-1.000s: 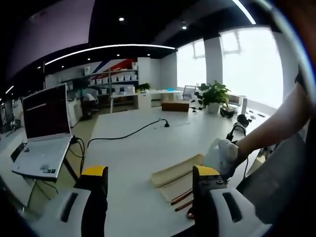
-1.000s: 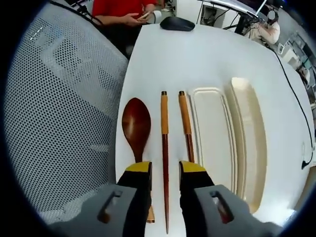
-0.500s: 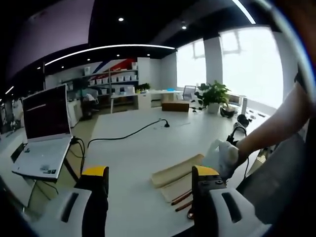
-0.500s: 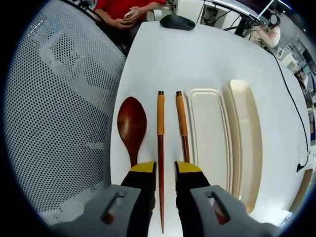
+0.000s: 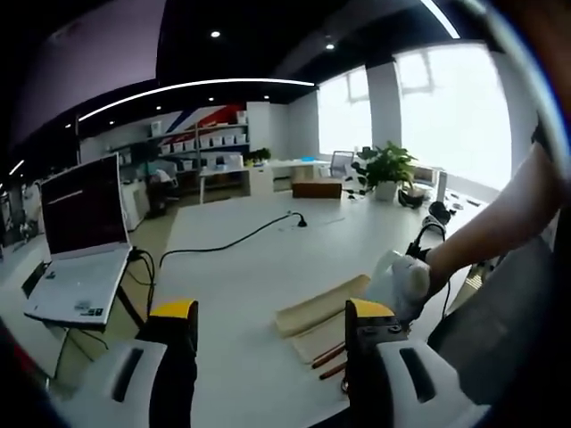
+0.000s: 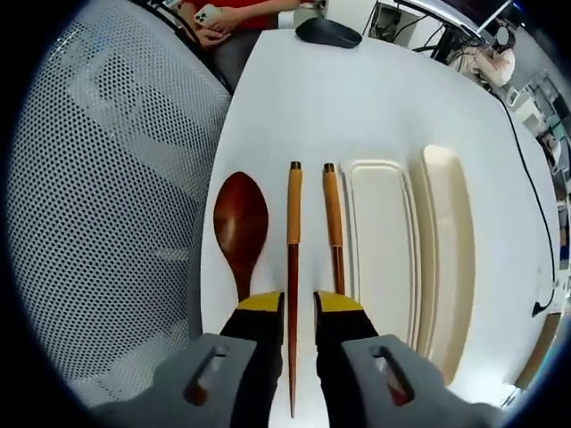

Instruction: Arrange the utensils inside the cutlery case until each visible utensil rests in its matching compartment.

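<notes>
Right gripper view: we see right gripper (image 6: 299, 308) with jaws narrowed around left chopstick (image 6: 293, 259), contact not certain. Second chopstick (image 6: 333, 223) lies just beside, spoon (image 6: 241, 223) on other side, all on white table (image 6: 357, 98). Open cutlery case (image 6: 384, 250) sits next to second chopstick. Left gripper view: left gripper (image 5: 272, 325) wide open, empty, above table, case (image 5: 317, 312) ahead.
</notes>
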Tool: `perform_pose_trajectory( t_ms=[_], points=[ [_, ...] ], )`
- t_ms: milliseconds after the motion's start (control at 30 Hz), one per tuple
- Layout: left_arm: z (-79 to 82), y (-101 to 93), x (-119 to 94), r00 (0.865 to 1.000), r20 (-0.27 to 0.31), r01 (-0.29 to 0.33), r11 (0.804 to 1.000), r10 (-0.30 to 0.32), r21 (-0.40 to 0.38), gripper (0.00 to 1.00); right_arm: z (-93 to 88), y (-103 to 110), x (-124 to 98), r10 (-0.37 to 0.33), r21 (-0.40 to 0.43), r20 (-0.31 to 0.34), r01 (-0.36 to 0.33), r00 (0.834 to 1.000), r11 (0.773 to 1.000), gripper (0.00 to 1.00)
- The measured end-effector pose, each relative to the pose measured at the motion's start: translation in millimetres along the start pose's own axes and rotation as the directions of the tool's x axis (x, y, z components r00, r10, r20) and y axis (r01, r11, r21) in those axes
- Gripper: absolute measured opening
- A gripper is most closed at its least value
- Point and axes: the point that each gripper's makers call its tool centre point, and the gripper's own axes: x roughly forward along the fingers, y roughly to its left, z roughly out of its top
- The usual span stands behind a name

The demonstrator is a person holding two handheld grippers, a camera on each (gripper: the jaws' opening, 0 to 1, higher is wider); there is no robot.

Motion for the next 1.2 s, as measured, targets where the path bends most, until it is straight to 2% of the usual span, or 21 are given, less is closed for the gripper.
perform_pose_trajectory(
  t_ms=[133,433,667,1200],
  points=[
    [-2.4,-0.4,-0.4,1.000,-0.008,0.002,1.000,-0.002,-0.006,0.69,1.0,0.5,0.5,0.005,0.009,0.016,-0.005,1.000,1.000,0.10],
    [-3.6,-4.8,0.8,1.000,-0.015,0.014,1.000,-0.014,-0.004,0.68,0.4,-0.6,0.7,0.002,-0.017,-0.017,-0.002,1.000,1.000,0.10],
    [-3.1,-4.8,0.0,1.000,-0.012,0.009,1.000,-0.009,-0.006,0.68,3.5,-0.7,1.4,0.003,0.007,0.020,-0.003,1.000,1.000,0.02],
    [-2.5,-3.3,-0.4,1.000,-0.010,0.009,1.000,-0.009,-0.005,0.68,4.5,0.0,1.6,0.033,-0.032,-0.022,-0.034,0.999,0.999,0.00]
  ],
)
